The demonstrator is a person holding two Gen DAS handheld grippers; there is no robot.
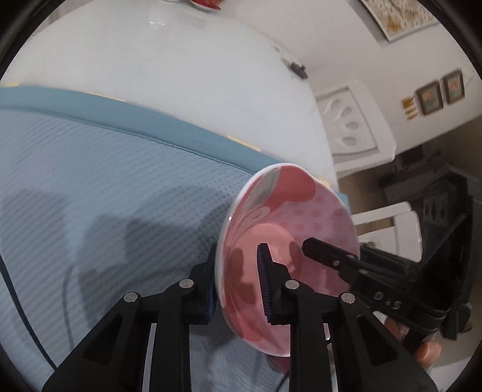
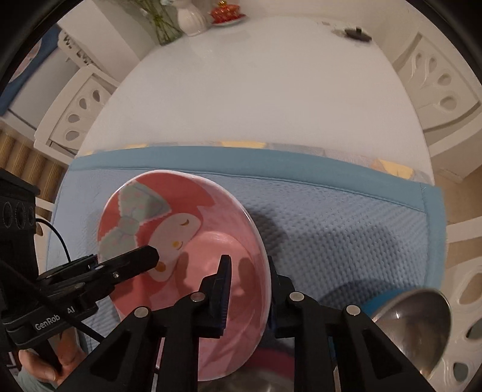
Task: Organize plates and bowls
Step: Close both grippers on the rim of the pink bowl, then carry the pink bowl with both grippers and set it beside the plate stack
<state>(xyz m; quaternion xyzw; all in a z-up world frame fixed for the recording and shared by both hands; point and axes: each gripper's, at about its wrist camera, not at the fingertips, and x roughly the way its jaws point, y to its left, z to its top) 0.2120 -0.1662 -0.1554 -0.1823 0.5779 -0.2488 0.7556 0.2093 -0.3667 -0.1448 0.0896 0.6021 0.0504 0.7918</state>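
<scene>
The pink bowl hangs tilted above the blue mat on the counter. The left tool and right tool each pinch its rim from opposite sides.

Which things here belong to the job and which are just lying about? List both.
Job: pink bowl, steel bowl, left gripper, right gripper, blue mat.
Lying about: white vase, red dish, black clip.

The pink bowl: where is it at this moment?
The pink bowl is off the table, tilted above the blue mat, with the left tool and the right tool each pinching its rim from opposite sides.
</scene>
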